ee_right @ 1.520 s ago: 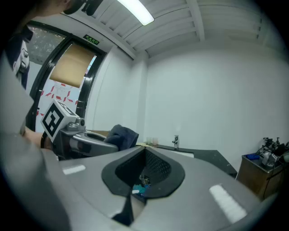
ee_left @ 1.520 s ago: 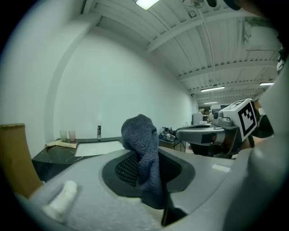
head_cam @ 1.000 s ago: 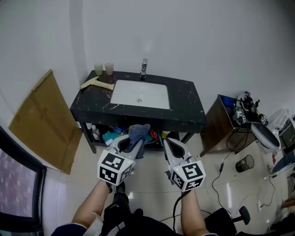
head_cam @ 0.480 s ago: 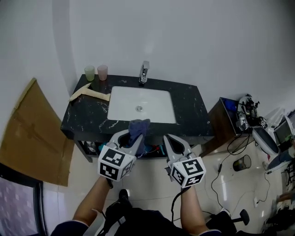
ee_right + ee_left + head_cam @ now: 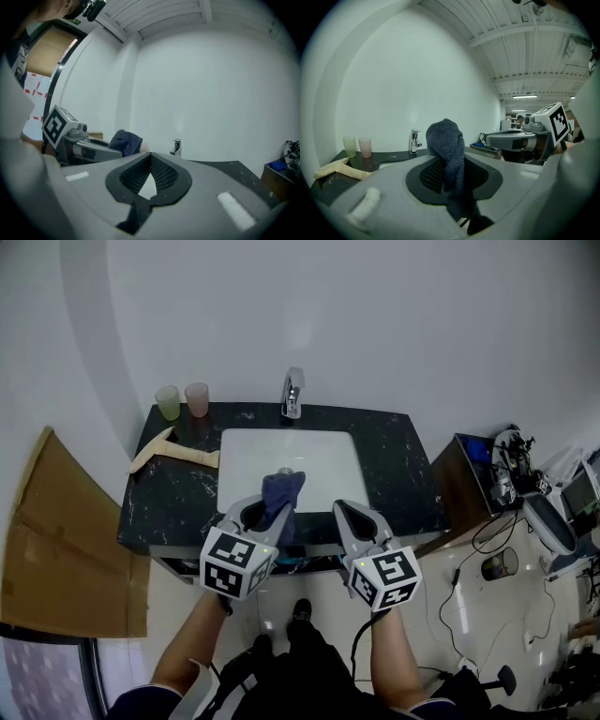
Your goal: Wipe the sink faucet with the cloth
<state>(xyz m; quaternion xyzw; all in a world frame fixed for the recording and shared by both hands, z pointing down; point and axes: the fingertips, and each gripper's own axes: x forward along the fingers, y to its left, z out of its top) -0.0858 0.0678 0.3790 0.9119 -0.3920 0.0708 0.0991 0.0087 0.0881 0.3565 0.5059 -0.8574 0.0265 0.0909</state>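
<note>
Black marbled table (image 5: 178, 498), white rectangular sink (image 5: 248, 460), chrome faucet (image 5: 292, 393) upright at back, left tongs (image 5: 449, 164) clamped on dark knit cloth (image 5: 281, 491) — bunched, long axis upright, above sink's front — right tongs (image 5: 151, 156) together, empty

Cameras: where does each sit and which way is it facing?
Head view: on the person's head, looking steeply down at the sink and faucet; both forearms, left gripper and right gripper show.
Left gripper view: on the left gripper, looking along its jaws, shut on the cloth, toward the faucet; right gripper at right.
Right gripper view: on the right gripper, jaws together and empty, facing the faucet; left gripper at left.
Shared: all show faucet and cloth.
</note>
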